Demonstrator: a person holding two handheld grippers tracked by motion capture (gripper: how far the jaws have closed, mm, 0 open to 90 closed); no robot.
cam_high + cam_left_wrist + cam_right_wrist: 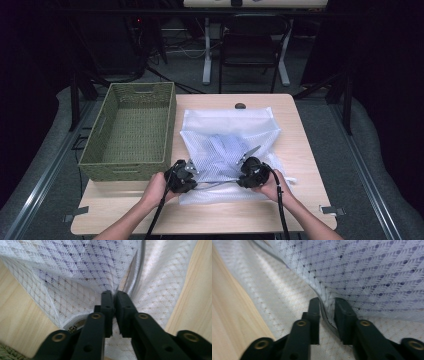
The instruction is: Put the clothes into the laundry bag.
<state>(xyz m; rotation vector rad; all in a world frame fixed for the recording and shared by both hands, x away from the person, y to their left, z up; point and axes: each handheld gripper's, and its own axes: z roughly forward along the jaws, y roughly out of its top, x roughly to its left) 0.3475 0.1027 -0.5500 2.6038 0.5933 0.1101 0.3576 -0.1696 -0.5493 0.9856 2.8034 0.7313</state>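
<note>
A white mesh laundry bag (227, 125) lies flat on the wooden table (300, 150), with a pale purple dotted garment (222, 147) inside it. Both grippers are at its near edge. My left gripper (193, 170) is shut on a fold of the mesh (75, 277), and the jaws (113, 293) pinch the cloth just beside the zip end (73, 328). My right gripper (244, 164) stands slightly open (327, 301); the bag's hem and a grey cord (328, 320) lie between its jaws without being pressed.
A green woven basket (100, 135) stands on the table's left side, next to the bag. A small dark knob (240, 105) sits at the table's far edge. A black chair (252, 40) and desk legs stand on the floor beyond.
</note>
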